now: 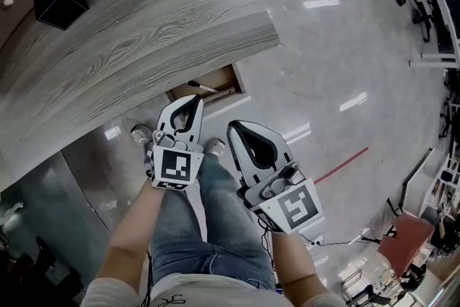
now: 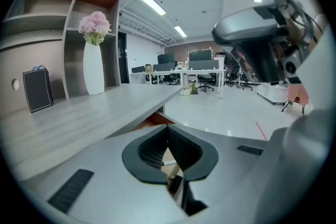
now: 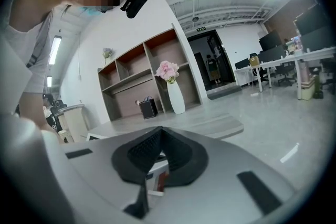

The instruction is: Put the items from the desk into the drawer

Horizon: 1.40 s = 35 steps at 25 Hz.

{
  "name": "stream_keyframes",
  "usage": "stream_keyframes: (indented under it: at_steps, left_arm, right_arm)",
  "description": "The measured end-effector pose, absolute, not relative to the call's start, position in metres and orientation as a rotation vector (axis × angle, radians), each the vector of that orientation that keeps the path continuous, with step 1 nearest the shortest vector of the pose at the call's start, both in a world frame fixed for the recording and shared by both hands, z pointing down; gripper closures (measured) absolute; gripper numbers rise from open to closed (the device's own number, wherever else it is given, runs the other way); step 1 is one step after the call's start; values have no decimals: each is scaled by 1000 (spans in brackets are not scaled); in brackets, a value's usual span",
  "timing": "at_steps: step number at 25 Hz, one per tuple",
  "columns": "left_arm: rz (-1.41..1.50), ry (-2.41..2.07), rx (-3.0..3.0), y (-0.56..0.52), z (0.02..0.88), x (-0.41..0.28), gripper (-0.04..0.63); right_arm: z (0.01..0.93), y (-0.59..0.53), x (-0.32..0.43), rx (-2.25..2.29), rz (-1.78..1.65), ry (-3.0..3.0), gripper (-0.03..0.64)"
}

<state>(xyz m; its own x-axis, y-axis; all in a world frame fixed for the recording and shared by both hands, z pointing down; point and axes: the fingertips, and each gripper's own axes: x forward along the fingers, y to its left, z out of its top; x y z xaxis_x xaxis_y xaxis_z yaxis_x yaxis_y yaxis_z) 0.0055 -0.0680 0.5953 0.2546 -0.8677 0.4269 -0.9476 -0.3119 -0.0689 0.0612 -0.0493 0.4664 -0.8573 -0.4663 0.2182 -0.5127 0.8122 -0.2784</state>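
**A:** Where are we? The left tongs (image 1: pixel 190 101) and right tongs (image 1: pixel 234 129) are both closed on nothing, near the open drawer (image 1: pixel 219 77).

**B:** The box (image 1: pixel 61 7) sits far off on the surface (image 1: pixel 144 32). I'd open wide early, then pinch one wall squarely.

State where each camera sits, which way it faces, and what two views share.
Head view: on the head, steeply down at desk, open drawer, floor; forearms, jeans, left gripper, right gripper show.
Left gripper view: on that gripper, along its shut jaws across the desk; right gripper at upper right.
Right gripper view: on that gripper, along its shut jaws toward shelves; person's shirt at left.
Both gripper views share the vase of pink flowers.
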Motion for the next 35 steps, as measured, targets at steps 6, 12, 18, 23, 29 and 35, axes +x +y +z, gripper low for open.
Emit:
stream_keyframes:
  at_steps: [6,12,18,23,29,35]
  left_arm:
    - [478,-1681,2352,-66,536,15,584]
    - [378,-1727,2426,-64,458,21,585]
    - [234,-1792,2450,-61,389,17,585]
    - [214,-1817,2491,-47,345,14,586]
    - [185,-1823,2518,-25,309,10,586]
    - [134,-1832,2523,-6,286,8,585]
  right_arm:
    - [440,-54,60,754,452,-2873,607]
    - [403,-54,57,712,399,-2908,607]
    - [365,-55,55,683,330,-2949,607]
    - [338,-47,50,640,289,-2983,608]
    - [308,-31,36,564,212,-3027,607]
    - [283,-12,28,510,160,-3061,607]
